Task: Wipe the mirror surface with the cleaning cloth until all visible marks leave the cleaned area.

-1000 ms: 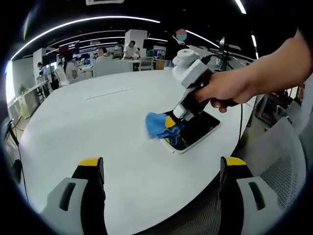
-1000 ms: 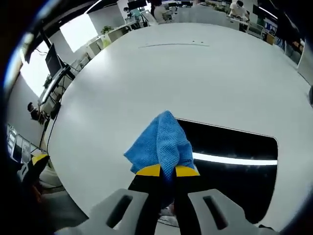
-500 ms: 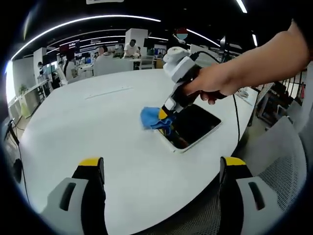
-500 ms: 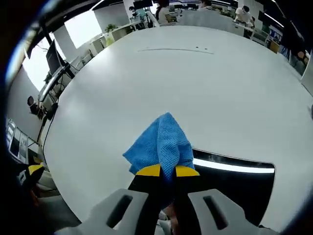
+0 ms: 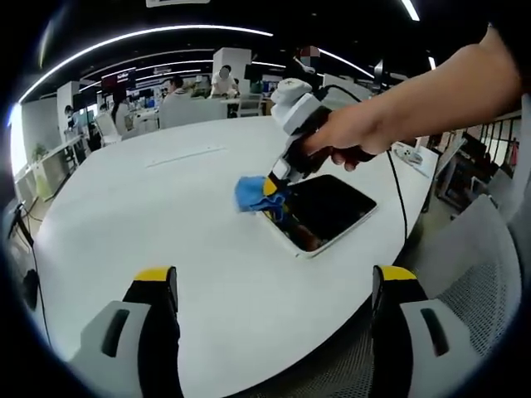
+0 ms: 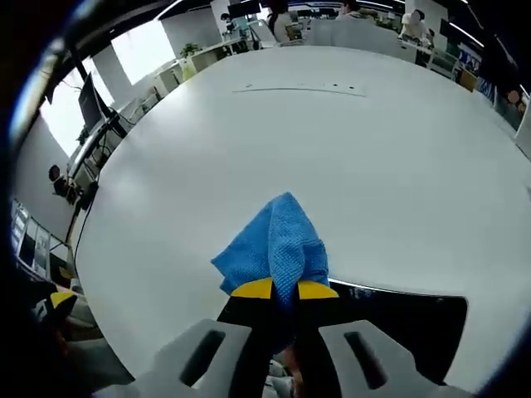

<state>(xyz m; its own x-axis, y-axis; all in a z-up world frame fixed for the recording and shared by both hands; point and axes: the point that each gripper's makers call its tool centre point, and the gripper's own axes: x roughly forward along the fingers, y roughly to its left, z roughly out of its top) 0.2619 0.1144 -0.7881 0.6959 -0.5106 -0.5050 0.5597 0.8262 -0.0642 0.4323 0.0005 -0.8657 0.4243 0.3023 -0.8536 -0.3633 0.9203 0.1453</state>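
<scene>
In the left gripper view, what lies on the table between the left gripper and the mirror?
Nothing lies there: between the open left gripper and the mirror the left gripper view shows bare white table.

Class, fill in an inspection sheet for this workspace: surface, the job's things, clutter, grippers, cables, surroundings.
Surface: round white table, bare around the work.
Job's things: mirror flat near the table edge; blue cloth at its far end.
Clutter: nothing seen.
Grippers: right gripper shut on the cloth; left gripper open, holding nothing.
Cables: black cable running past the mirror.
Surroundings: open office, desks, people, ceiling light strips; mesh chair.
</scene>
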